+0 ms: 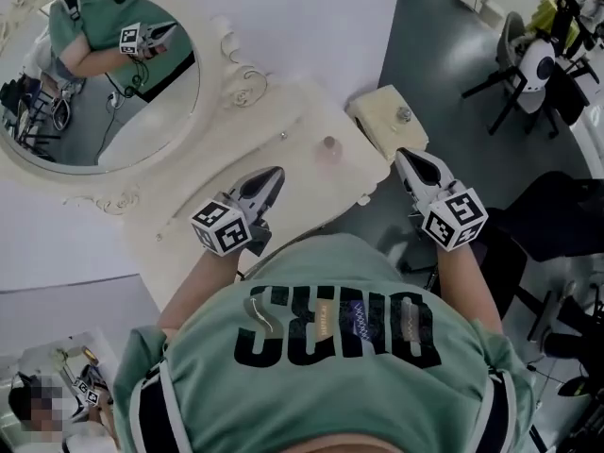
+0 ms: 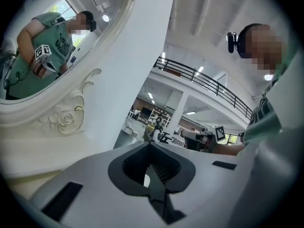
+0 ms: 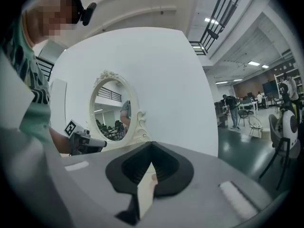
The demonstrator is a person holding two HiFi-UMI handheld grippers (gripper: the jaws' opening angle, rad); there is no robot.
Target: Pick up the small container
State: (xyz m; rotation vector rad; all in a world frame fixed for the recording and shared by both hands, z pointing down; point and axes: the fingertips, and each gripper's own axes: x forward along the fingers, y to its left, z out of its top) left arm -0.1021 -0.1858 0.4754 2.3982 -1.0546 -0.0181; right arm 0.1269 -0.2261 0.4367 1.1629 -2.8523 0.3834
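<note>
Since the wall (image 1: 311, 17) fills the top of the head view, it comes first: plain white, with grey floor (image 1: 444, 55) running past its right edge. A person in a green shirt (image 1: 330, 366) fills the bottom of that view, a forearm reaching out on each side.

A cream table (image 1: 293, 192) stands against the wall. Its oval mirror (image 1: 104, 74) has a carved frame and reflects the person and one marker cube. At the table's right end sits a cream box (image 1: 382, 125) with a round knob on top.

The left gripper (image 1: 276, 173) hangs over the table's front part and points toward the wall. In its own view the jaws are brought together, with nothing between them. That view looks up past the mirror's frame.

The right gripper (image 1: 404, 156) hangs just off the table's right end, its tips near the box but not touching it. In its own view the jaws stand a narrow way apart. Only pale surface shows through the gap, and nothing is gripped.

The container (image 1: 329, 145) is a small pinkish thing standing on the table top near the right end. It lies ahead of the grippers and between their lines, apart from both, with the box just to its right.
</note>
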